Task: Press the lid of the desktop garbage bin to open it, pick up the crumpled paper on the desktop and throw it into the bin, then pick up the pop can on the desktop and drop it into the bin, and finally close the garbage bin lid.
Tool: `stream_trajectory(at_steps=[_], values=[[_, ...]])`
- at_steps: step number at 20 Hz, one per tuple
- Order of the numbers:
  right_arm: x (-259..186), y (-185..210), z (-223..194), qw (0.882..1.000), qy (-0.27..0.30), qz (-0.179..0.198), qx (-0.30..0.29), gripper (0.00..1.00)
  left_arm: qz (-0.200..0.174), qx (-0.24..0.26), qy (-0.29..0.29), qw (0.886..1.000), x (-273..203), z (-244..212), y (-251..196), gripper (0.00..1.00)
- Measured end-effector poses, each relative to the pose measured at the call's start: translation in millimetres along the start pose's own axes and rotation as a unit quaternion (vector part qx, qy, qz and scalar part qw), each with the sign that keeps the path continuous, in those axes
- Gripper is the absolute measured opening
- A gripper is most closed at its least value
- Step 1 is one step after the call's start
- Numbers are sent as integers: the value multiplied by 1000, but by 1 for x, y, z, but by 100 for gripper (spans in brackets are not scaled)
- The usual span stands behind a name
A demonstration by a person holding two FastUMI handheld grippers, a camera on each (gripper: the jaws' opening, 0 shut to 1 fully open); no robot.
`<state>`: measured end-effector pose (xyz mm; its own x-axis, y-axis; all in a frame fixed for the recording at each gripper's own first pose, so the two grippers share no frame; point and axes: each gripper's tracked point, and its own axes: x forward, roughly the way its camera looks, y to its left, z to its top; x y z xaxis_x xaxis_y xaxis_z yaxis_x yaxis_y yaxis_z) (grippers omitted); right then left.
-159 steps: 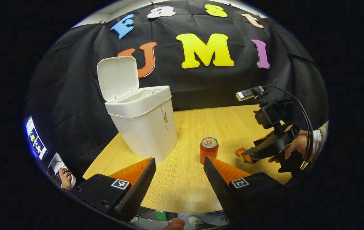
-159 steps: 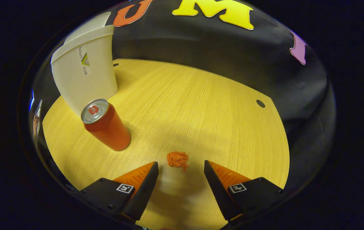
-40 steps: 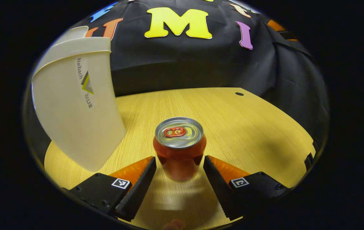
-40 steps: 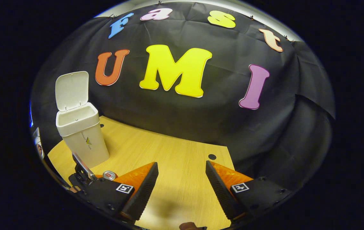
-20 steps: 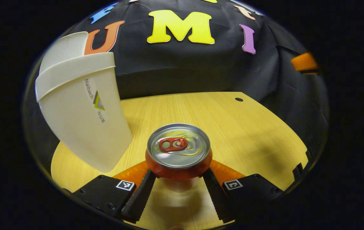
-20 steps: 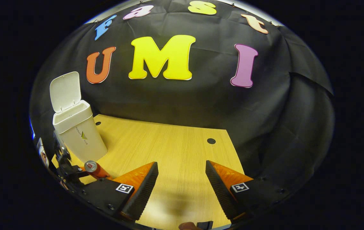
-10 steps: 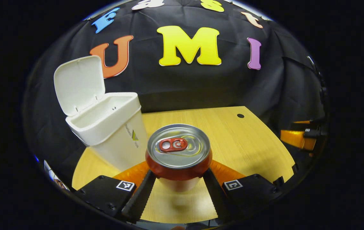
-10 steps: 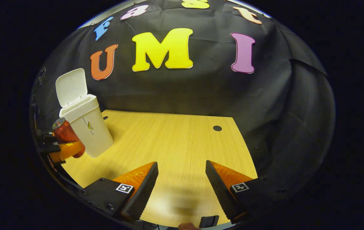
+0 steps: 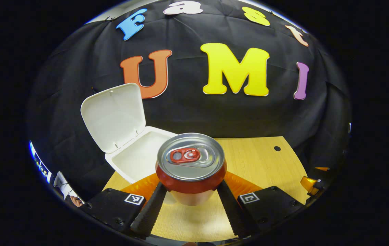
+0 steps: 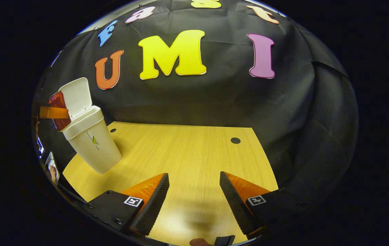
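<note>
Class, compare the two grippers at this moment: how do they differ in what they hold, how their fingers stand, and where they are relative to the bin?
1. The left gripper is shut on the pop can; the right gripper holds nothing.
2. The left gripper's fingers press the can's sides; the right gripper's fingers stand apart.
3. The left gripper is raised beside the open bin; the right gripper is low over the table, away from the bin.
</note>
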<state>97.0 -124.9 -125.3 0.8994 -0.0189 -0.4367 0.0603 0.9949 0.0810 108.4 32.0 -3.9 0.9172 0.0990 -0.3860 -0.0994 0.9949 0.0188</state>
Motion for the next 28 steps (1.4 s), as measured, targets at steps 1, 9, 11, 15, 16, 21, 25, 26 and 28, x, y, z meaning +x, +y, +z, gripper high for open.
stream_trajectory(at_steps=[1, 9, 11, 15, 16, 21, 25, 26, 28], values=[[2, 1, 1, 1000, 1, -1, -1, 94, 9, -7, 6, 1000, 8, 1, 11, 85], [4, 15, -12, 999, 19, -13, -23, 94, 67, -44, 11, 997, 71, 27, 97, 85], [4, 20, -16, 999, 24, -15, -23, 95, 80, -46, 20, 996, 88, 28, 109, 85], [-5, 31, -19, 999, 28, -17, -43, 95, 80, -64, 42, 994, 115, 17, 114, 86], [-7, 31, -18, 998, 25, -18, -49, 94, 77, -68, 44, 994, 117, 15, 114, 86], [-9, 28, -25, 998, 31, -20, -40, 95, 72, -63, 35, 995, 115, 18, 111, 87], [-11, 30, -27, 998, 32, -15, -43, 95, 72, -49, 15, 996, 103, 32, 105, 92], [-11, 32, -27, 998, 30, -13, -45, 95, 72, -43, 15, 996, 98, 36, 102, 92], [-10, 35, -27, 998, 29, -6, -49, 94, 73, -29, 6, 997, 87, 52, 99, 92]])
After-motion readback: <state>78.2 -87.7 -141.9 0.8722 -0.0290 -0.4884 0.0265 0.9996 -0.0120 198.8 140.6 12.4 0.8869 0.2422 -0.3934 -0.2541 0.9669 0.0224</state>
